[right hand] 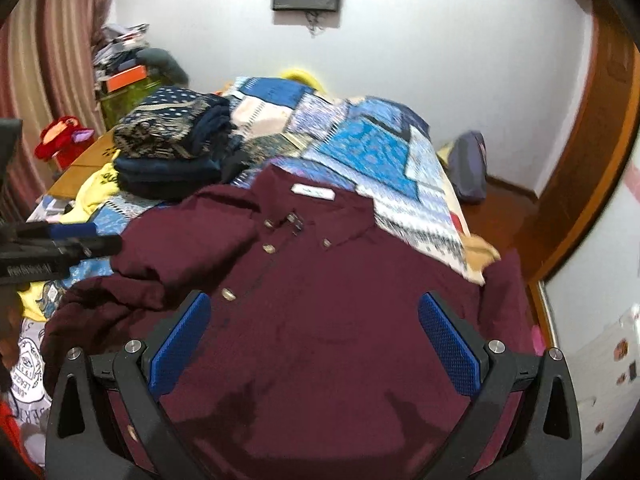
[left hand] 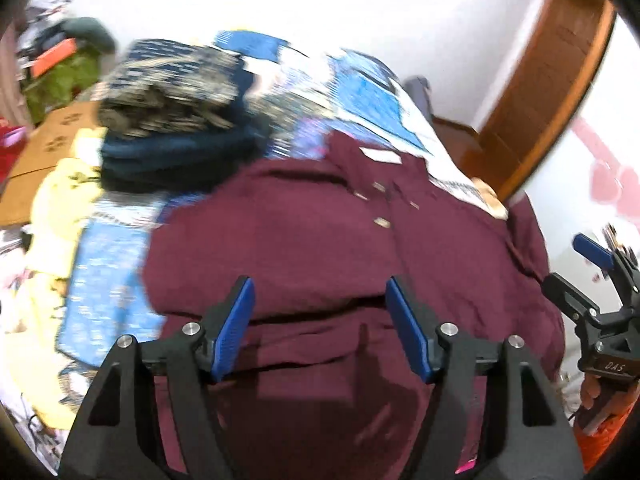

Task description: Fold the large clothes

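Maroon shirt [right hand: 320, 300] under two open grippers

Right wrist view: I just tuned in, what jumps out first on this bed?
The maroon button-up shirt fills the near half of the patchwork bedspread, collar away from the camera. The left gripper and the right gripper hover over it, jaws apart, nothing between them. A stack of folded dark clothes sits at the bed's far left.
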